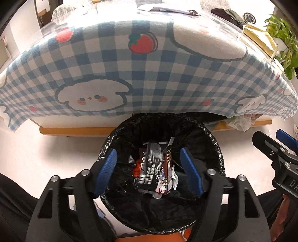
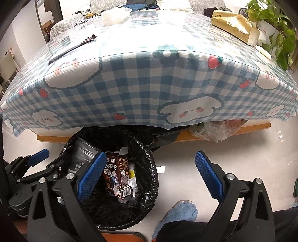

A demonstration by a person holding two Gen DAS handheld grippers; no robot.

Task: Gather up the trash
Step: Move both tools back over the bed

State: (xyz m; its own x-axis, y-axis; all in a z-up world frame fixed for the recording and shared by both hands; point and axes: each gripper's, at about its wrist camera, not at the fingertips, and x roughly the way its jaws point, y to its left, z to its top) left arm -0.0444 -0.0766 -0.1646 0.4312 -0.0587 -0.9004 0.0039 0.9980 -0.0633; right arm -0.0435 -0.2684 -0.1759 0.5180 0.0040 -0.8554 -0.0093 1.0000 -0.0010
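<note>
A round bin lined with a black bag (image 1: 214,141) stands on the pale floor against the table's edge. In it lie a brown cookie box (image 1: 168,173), a silvery printed wrapper (image 1: 152,165) and a red scrap (image 1: 136,168). My left gripper (image 1: 149,171) hangs over the bin's mouth, open, its blue pads clear of the trash below. In the right wrist view the bin (image 2: 149,154) sits lower left with the box (image 2: 117,175) upright inside. My right gripper (image 2: 150,175) is open and holds nothing, over the bin's right rim and the floor. The left gripper (image 2: 52,160) shows at the left.
A table under a blue checked cloth (image 2: 130,83) fills the background. On it lie a dark wrapper (image 2: 74,46), crumpled clear plastic (image 2: 115,16) and a tissue box (image 2: 232,26). A plant (image 2: 279,37) stands at the right. Plastic bags (image 2: 214,130) sit under the table. A blue slipper (image 2: 178,212) is near the bin.
</note>
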